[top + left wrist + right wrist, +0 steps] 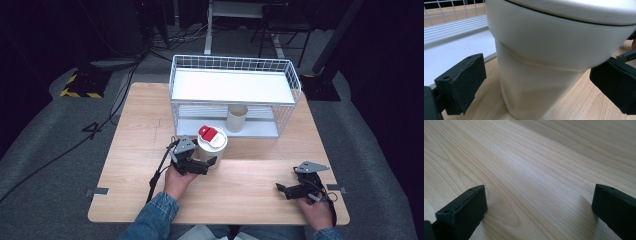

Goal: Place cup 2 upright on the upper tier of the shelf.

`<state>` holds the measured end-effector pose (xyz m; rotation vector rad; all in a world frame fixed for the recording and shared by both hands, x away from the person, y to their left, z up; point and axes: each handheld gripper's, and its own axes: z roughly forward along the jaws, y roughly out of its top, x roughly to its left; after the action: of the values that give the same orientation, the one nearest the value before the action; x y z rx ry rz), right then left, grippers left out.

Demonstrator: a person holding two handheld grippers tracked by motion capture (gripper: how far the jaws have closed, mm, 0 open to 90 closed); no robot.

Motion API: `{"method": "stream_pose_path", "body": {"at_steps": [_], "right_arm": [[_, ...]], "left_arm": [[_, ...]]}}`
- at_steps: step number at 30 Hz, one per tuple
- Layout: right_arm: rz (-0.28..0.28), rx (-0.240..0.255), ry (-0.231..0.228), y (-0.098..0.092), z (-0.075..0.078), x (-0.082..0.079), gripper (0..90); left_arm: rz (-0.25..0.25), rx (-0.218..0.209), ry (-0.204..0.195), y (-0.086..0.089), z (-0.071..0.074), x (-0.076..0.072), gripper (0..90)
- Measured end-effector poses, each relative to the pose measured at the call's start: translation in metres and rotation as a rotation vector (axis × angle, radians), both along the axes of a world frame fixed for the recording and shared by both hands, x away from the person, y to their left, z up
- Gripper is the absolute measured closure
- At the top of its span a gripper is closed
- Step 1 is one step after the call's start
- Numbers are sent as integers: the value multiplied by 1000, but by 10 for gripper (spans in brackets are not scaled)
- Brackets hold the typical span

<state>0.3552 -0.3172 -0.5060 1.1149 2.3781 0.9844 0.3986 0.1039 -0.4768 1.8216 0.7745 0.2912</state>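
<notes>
A white lidded cup [212, 146] with a red label on its lid stands upright on the wooden table [140, 135], just in front of the wire rack. My left gripper [209, 163] reaches in from the cup's left at its lower half. In the left gripper view the cup [536, 75] sits between the wide-spread jaws, with a gap showing beside the left pad [461, 85]; my left gripper [537, 90] is open. My right gripper [283, 190] rests low over bare wood at the front right, open [539, 210] with nothing between its jaws.
A white wire rack [232, 64] with two shelves stands at the back of the table. A second, lidless beige cup [237, 118] is on its lower shelf, right behind the lidded cup. A person's denim sleeves come in from the front edge.
</notes>
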Motion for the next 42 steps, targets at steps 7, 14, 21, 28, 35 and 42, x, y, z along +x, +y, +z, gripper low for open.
{"method": "stream_pose_path", "body": {"at_steps": [7, 14, 21, 28, 35, 42], "right_arm": [[-5, -1, 1, 0, 0, -1, 1], [-10, -1, 0, 0, 0, -1, 1], [-10, -1, 0, 1, 0, -1, 1], [-12, 1, 1, 1, 0, -1, 1], [-12, 0, 1, 1, 0, -1, 1], [-12, 1, 1, 1, 0, -1, 1]], "left_arm": [[-13, -6, -12, -4, -5, 5, 12], [-13, -22, -3, -12, -9, 11, 27], [-33, -45, -9, -15, -14, 13, 69], [-26, -39, -49, -16, -16, 11, 114], [-24, -40, -63, -16, -17, 10, 121], [-25, -37, -63, -16, -17, 10, 124]]}}
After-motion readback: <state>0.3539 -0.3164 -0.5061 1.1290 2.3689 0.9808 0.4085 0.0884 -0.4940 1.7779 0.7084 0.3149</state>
